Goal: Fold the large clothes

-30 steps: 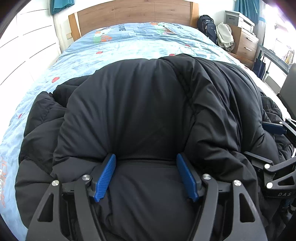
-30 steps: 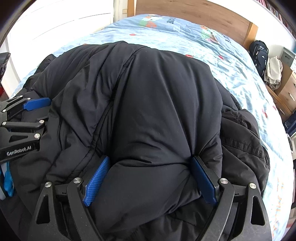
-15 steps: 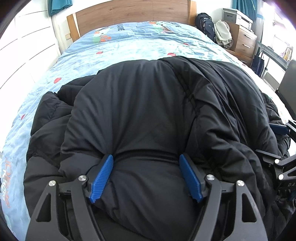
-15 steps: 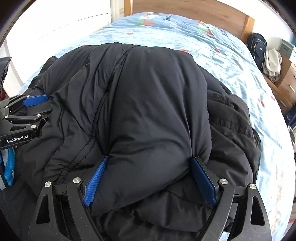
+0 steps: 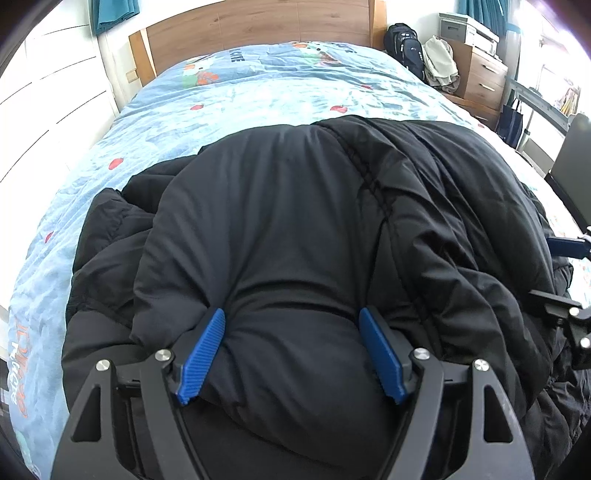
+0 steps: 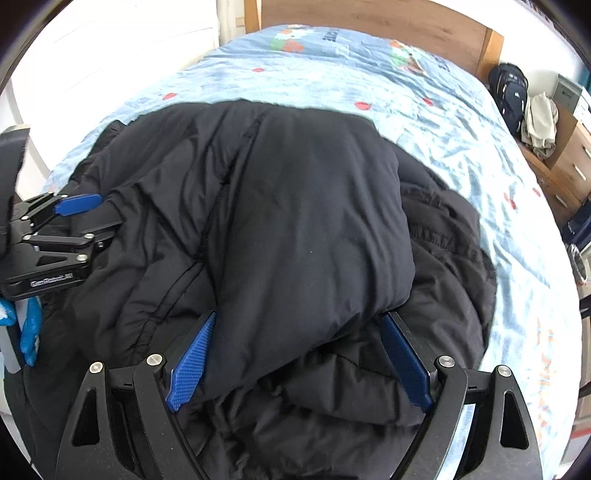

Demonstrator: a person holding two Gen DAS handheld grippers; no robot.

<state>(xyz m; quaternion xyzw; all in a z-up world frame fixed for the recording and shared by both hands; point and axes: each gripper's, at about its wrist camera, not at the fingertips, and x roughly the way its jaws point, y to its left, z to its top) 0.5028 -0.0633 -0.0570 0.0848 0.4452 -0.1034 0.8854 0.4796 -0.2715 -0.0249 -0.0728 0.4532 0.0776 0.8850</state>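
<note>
Left wrist view: the left claw (image 5: 291, 354), spread wide, pinches a thick fold of the black puffer jacket (image 5: 295, 221), heaped on the bed (image 5: 277, 92) from centre to 6 o'clock.

Right wrist view: the right claw (image 6: 301, 356), equally wide, clamps another puffy fold; the left claw (image 6: 88, 218) sits at 9 o'clock.

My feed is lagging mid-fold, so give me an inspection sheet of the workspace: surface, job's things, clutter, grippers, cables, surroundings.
Surface: bed with light blue printed cover.
Job's things: puffy black padded jacket, bunched in a mound.
Clutter: nothing seen on the bed.
Grippers: left gripper and right gripper each have a thick fold of jacket bulging between blue fingers.
Cables: nothing seen.
Surroundings: wooden headboard, dark backpack, wooden drawer unit.
</note>
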